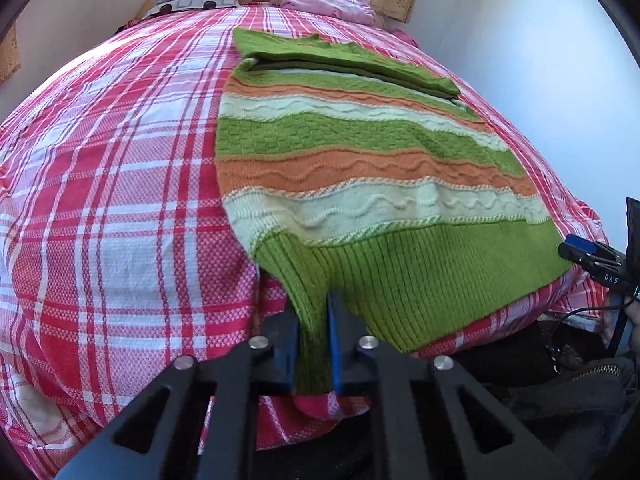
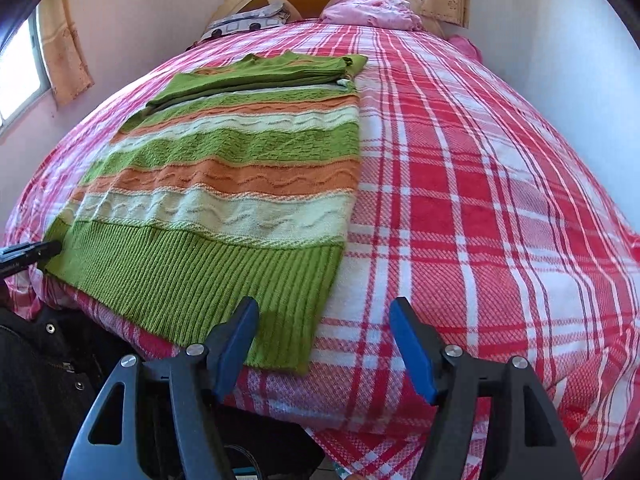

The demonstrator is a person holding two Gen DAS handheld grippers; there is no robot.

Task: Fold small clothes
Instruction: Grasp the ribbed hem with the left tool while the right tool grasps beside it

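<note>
A green, orange and cream striped knit sweater (image 1: 360, 160) lies flat on the red plaid bed, its sleeves folded across the top (image 1: 344, 60). My left gripper (image 1: 314, 312) is shut on the sweater's green ribbed hem at its near left corner, lifting it slightly. In the right wrist view the sweater (image 2: 224, 184) lies left of centre. My right gripper (image 2: 324, 308) is open just above the bed's near edge, by the hem's right corner, its left finger (image 2: 240, 332) over the hem. The right gripper also shows in the left wrist view (image 1: 592, 256).
The bed (image 2: 480, 200) has a red and white plaid sheet. A pink bundle (image 2: 372, 10) and a patterned pillow (image 2: 244, 22) lie by the wooden headboard. Walls stand on both sides. Dark clothing (image 2: 48, 360) is below the bed's near edge.
</note>
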